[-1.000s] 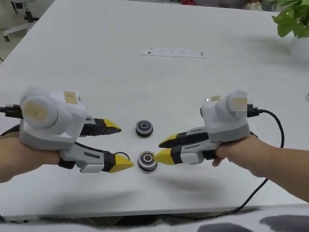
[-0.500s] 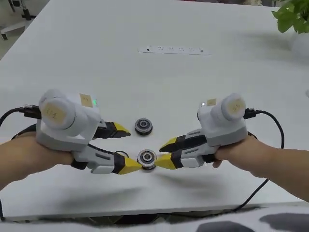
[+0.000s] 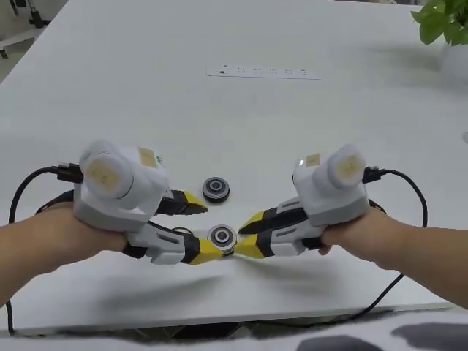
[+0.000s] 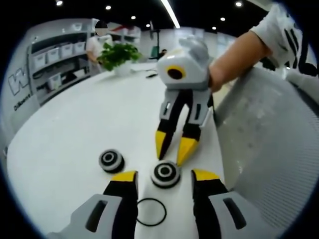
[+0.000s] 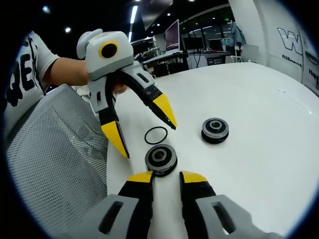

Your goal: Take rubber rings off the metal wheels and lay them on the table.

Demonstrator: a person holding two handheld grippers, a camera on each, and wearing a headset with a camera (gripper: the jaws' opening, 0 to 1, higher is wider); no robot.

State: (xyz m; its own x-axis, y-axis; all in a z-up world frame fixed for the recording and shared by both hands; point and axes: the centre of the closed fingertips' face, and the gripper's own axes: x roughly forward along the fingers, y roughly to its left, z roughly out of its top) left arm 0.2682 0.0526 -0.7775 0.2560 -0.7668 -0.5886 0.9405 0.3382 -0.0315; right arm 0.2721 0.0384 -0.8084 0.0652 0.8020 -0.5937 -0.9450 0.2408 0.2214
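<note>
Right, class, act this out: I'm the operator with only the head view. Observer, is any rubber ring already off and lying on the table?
Observer: Yes. The left gripper view shows one loose rubber ring lying flat on the table, between the jaws of the open left tongs.
Operator: And the other pair, clamped on anything?
Observer: No. The right gripper view shows the right tongs open, with the near wheel ahead of their tips, not between them.

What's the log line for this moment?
left tool open | right tool open | both flank near wheel | one ring on table
</note>
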